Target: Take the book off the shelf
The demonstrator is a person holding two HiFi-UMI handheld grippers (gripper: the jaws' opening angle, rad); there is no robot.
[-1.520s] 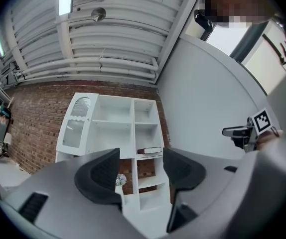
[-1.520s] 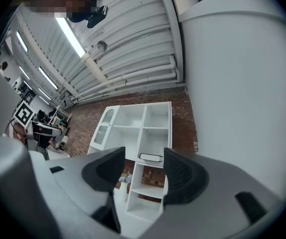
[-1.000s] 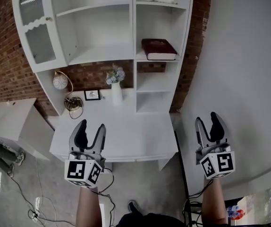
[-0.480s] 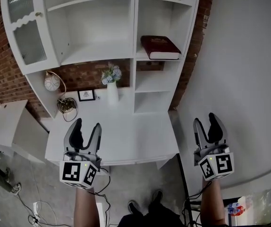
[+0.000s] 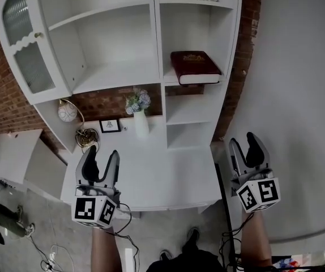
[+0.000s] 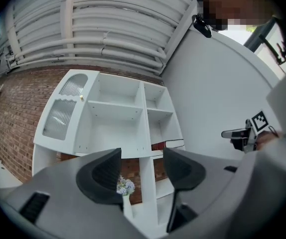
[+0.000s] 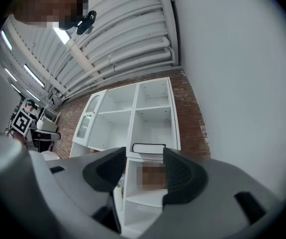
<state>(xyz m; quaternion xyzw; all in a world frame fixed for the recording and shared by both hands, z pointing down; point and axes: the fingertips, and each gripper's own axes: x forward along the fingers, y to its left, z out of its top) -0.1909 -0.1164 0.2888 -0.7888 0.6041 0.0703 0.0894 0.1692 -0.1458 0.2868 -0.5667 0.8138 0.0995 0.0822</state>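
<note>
A dark red book [image 5: 194, 67] lies flat on a shelf in the right column of the white shelf unit [image 5: 157, 50]; its page edge shows in the right gripper view [image 7: 148, 148] and a sliver of it in the left gripper view [image 6: 169, 144]. My left gripper [image 5: 98, 161] hovers over the front of the white desk [image 5: 151, 169], jaws open and empty. My right gripper [image 5: 246, 151] is held off the desk's right edge, well below the book, jaws open and empty. Both grippers are far from the book.
On the desk stand a white vase of flowers [image 5: 139, 113], a small framed picture [image 5: 110, 126], a round clock [image 5: 67, 113] and a coil of cable [image 5: 86, 136]. A glass cabinet door [image 5: 24, 44] stands open at the left. A grey wall [image 5: 298, 95] bounds the right side.
The view has shifted closer to the shelf unit, and the book now sits lower and a little to the right in the head view. Both grippers have moved forward with jaws unchanged.
</note>
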